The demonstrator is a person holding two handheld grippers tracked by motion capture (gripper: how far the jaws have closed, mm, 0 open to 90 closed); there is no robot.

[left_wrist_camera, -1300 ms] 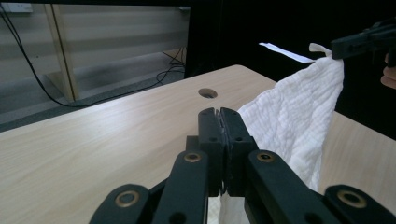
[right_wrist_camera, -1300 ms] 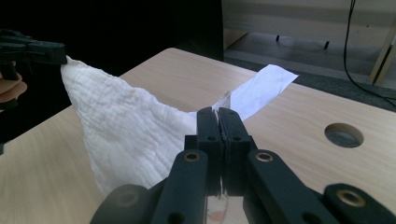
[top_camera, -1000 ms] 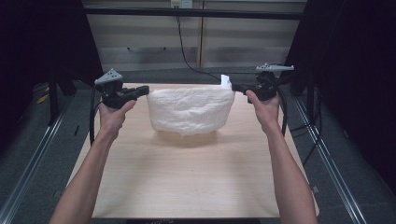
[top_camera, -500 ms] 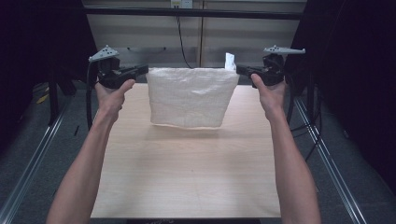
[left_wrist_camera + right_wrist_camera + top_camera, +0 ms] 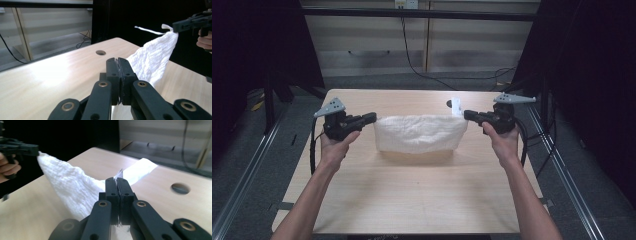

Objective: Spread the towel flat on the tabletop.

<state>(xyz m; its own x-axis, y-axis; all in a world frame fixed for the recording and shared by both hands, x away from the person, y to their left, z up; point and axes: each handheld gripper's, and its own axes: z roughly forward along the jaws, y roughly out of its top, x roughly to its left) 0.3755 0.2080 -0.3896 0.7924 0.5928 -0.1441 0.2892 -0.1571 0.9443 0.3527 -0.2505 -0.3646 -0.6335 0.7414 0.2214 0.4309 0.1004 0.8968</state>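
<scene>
A: So, what is hanging between the two hands?

B: A white, waffle-textured cloth towel (image 5: pixel 419 133) is stretching across the far half of the pale wooden desk (image 5: pixel 412 200). Its top edge is sagging a little in the middle, and its lower edge is resting on the desk. The weave is looking soft and puckered in the left gripper view.

A: And the jaws?

B: The black left gripper (image 5: pixel 371 118) is pinching the towel's left top corner, jaws pressed tight together. The black right gripper (image 5: pixel 468 115) is doing the same at the right top corner. Each one is carrying a grey three-cornered plate on top and trailing a black cable.

A: Anything sticking out of the cloth?

B: A small white fabric tag (image 5: pixel 456 106) is poking up just beside the right gripper's tip. Whether any writing is on it, I cannot tell; it is too small and bright.

A: What is lying around?

B: A round hole (image 5: pixel 100 52) is sitting in the desk top near the far right corner, close behind the tag. Beyond the desk, a black cable (image 5: pixel 412 55) is trailing down a light panelled wall and across the grey floor. Dark curtains are hanging on both sides. Metal rails are running along the floor at either side of the desk. Nothing is standing between the hands and the towel.
</scene>
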